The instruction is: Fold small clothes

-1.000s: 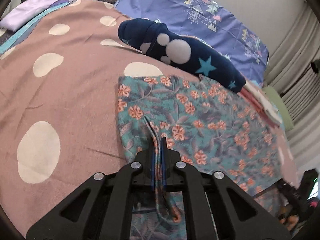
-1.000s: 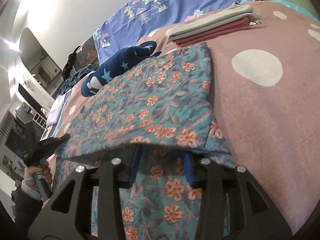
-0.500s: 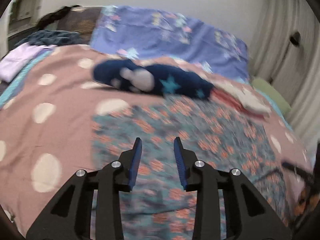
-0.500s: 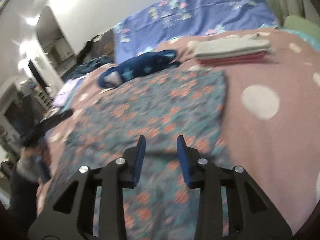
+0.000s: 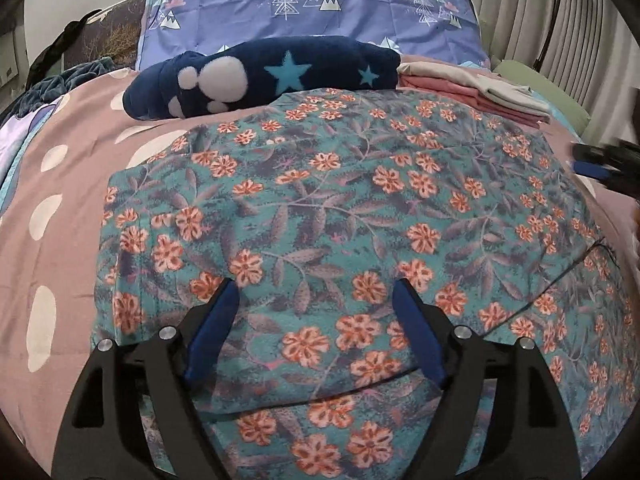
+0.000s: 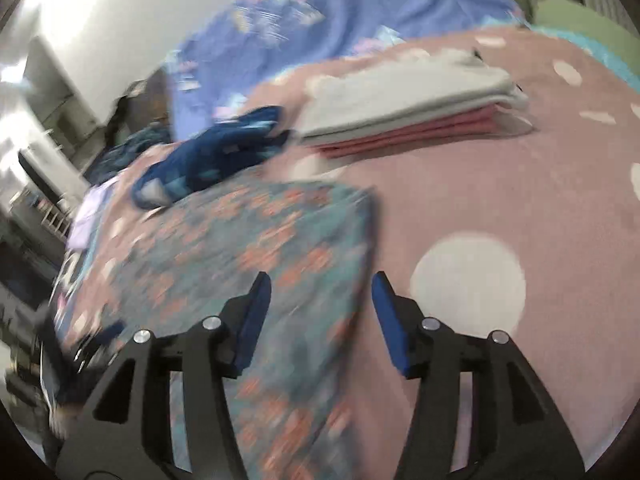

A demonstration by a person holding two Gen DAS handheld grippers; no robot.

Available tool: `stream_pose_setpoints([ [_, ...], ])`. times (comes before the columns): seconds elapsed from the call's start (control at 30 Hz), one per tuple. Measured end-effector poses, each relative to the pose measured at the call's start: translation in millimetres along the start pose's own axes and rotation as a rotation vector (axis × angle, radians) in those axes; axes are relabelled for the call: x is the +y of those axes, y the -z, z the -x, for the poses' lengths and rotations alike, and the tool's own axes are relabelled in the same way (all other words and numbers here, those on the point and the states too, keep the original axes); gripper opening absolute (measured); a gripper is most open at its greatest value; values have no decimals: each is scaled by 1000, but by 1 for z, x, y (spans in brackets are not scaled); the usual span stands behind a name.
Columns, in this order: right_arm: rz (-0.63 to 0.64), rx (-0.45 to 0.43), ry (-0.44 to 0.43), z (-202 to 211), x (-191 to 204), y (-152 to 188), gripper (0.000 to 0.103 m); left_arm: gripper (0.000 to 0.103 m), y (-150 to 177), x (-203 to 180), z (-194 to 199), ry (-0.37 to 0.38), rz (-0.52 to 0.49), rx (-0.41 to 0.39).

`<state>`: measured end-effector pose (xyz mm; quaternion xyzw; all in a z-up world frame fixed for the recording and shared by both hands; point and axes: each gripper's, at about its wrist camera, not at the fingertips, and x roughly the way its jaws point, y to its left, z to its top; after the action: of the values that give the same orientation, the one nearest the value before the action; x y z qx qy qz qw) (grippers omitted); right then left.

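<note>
A teal garment with orange flowers (image 5: 340, 208) lies folded over on the pink spotted bed cover (image 5: 60, 184). It also shows blurred in the right wrist view (image 6: 260, 264). My left gripper (image 5: 314, 304) is open and empty, hovering over the garment's near part. My right gripper (image 6: 320, 292) is open and empty above the garment's right edge. The right gripper also shows at the right edge of the left wrist view (image 5: 600, 164).
A navy fleece with stars and paw print (image 5: 260, 76) lies behind the garment. A folded grey and pink stack (image 6: 412, 108) sits at the back right. A purple pillow with trees (image 5: 312, 4) lines the headboard. Curtains (image 5: 540, 12) hang on the right.
Both grippers let go of the floral garment and opened wider. They lifted back from the cloth, which now lies folded over on the bed. The right wrist view is blurred by motion.
</note>
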<state>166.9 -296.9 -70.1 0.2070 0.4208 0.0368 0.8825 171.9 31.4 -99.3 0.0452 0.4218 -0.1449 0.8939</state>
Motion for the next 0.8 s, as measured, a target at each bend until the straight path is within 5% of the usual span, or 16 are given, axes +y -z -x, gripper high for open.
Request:
stream_pose_setpoints([
  [0.1,-95,42,-125,-35,-17,-21,53,81,1,-3,1,-16,-10,-3],
  [0.17,-102,48,-116,-42,-12,-26,3,81,2,-4,2,-24,-14,-5],
  [0.33,62,-31,125,-39,6,-27,3,83,2,-4,2,-28,-15,-6],
  [0.4,64,4,121,-55,-3,-24,3,83,3,-5,3,-31,-15,-7],
  [0.53,101,-70,198,-27,5,-21,15,83,3,-4,3,-32,-13,-9],
  [0.6,103,-114,186,-2,13,-11,18,84,3,-4,2,-34,-15,-10],
  [0.73,208,-92,-24,46,39,52,18,84,2,-4,2,-39,-15,-9],
  [0.8,319,2,79,30,47,87,27,84,2,-4,2,-39,-15,-9],
])
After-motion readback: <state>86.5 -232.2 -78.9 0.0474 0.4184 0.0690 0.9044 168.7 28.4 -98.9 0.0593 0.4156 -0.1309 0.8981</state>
